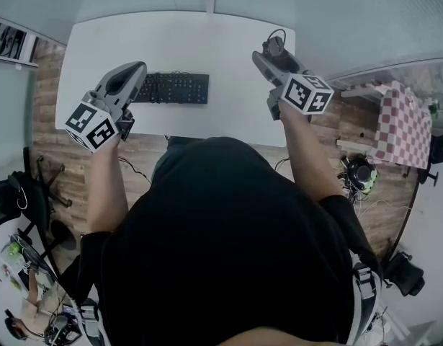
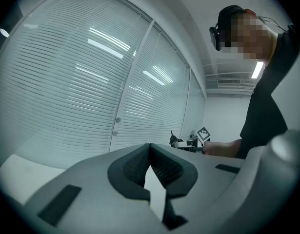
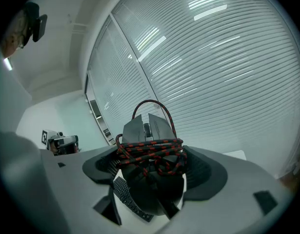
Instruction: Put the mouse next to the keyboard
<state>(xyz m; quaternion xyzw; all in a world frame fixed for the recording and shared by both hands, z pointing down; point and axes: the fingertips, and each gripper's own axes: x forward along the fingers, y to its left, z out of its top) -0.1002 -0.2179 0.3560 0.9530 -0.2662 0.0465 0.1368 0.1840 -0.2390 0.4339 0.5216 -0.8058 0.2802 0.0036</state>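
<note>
Mouse [image 3: 149, 130], dark, with its red-and-black braided cable [image 3: 152, 150] wound in loops round its body, sits clamped between the jaws of the right gripper [image 3: 152, 173]. The jaws press on its two sides, and its front end and scroll wheel stick out past the tips. In the head view the mouse [image 1: 274, 47] is held over the far right part of the white table [image 1: 207, 42], well apart from the keyboard [image 1: 172, 89]. The keyboard is black and lies flat nearer the table's left and near edge, its long side running across.

The left gripper [image 2: 150, 147] has its jaws brought together at the tips, with nothing between them. Only a narrow wedge of the table's white top shows behind the pads. In the head view this left gripper [image 1: 133, 71] hangs at the keyboard's left end, its marker cube toward the person.

The person, in a black top, stands at the table's near edge with both forearms stretched forward. Closed blinds [image 3: 223, 67] fill the background of both gripper views. Wood-patterned floor [image 1: 48, 114] flanks the table.
</note>
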